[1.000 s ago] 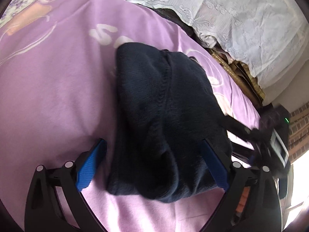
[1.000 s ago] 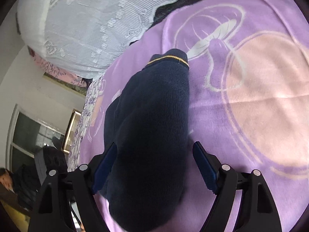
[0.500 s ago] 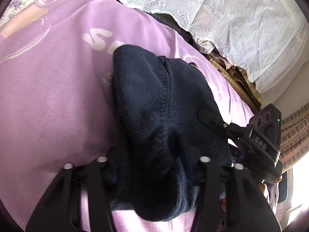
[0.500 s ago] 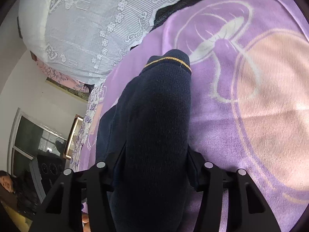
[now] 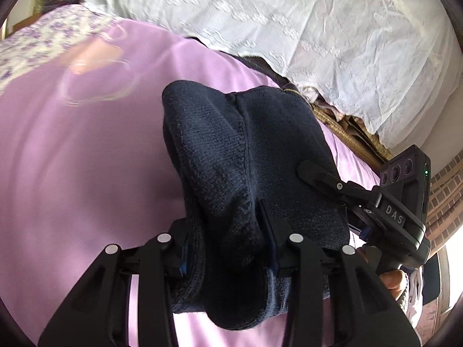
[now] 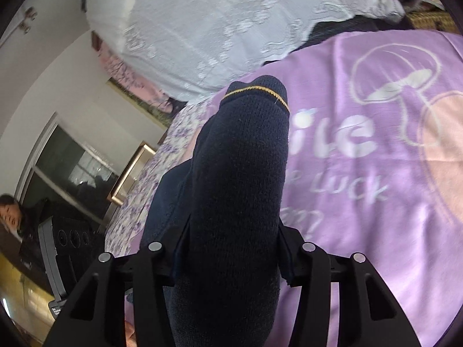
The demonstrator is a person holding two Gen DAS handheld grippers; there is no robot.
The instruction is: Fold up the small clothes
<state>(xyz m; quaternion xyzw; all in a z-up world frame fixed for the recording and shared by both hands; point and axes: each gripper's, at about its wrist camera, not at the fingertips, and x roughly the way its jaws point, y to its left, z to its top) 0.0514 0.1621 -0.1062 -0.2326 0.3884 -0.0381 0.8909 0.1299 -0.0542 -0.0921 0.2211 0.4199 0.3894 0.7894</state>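
Note:
A small navy knit garment [image 5: 240, 156] is bunched up and held above the purple blanket [image 5: 86, 156]. My left gripper [image 5: 224, 245] is shut on its near edge, fabric filling the gap between the fingers. My right gripper [image 6: 231, 248] is shut on another part of the same garment [image 6: 240, 159], whose cuff with a thin yellow stripe [image 6: 254, 89] points away from me. The right gripper also shows in the left wrist view [image 5: 324, 173], clamped on the garment's right side.
A white lace cover [image 5: 289, 23] is heaped behind the blanket, and it also shows in the right wrist view [image 6: 202, 20]. The blanket carries a mushroom print and white lettering [image 6: 347, 144]. A floral sheet [image 5: 37, 40] lies at the left. A person [image 6: 11, 211] sits at the far left.
Both grippers closed on the garment from open a second ago. They have since lifted it off the blanket, and both views have tilted up toward the lace cover.

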